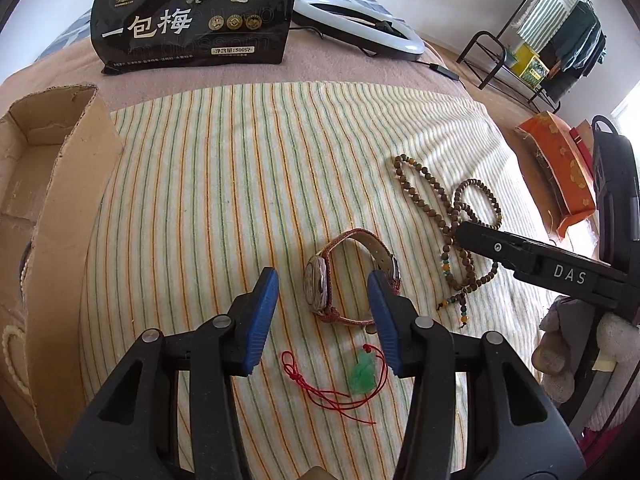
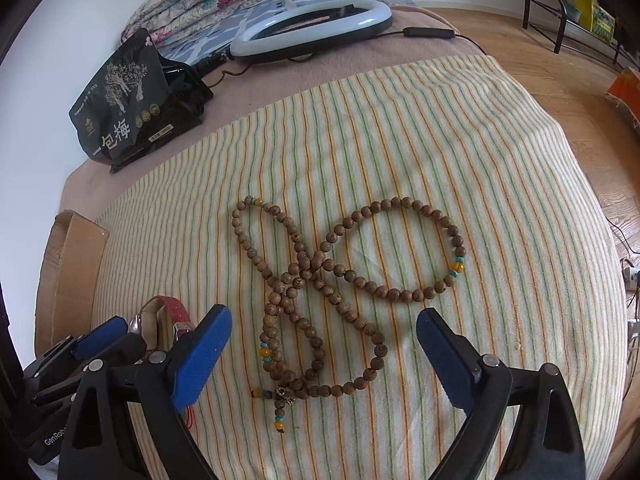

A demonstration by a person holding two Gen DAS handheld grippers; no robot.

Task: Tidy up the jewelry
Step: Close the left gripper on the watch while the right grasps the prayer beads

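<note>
A watch [image 1: 316, 288] with a red woven strap lies on its side on the striped towel [image 1: 224, 168]. My left gripper [image 1: 322, 280] hangs open over it, one blue pad on each side, neither pressing. Nearer the camera lies a green jade pendant [image 1: 362, 376] on a red cord. A long brown bead necklace [image 2: 316, 262] lies looped on the towel [image 2: 400, 128]. My right gripper [image 2: 325, 312] is open above it, its pads wide on either side of the tangled middle. The necklace [image 1: 452, 216] also shows in the left wrist view, with one of the right gripper's fingers [image 1: 520, 256] over it.
An open cardboard box [image 1: 60, 152] stands at the towel's left edge. At the back stand a black snack bag [image 1: 192, 20] and a white ring light [image 1: 360, 16] with its cable. An orange bag [image 1: 560, 168] and a clothes rack are on the floor to the right.
</note>
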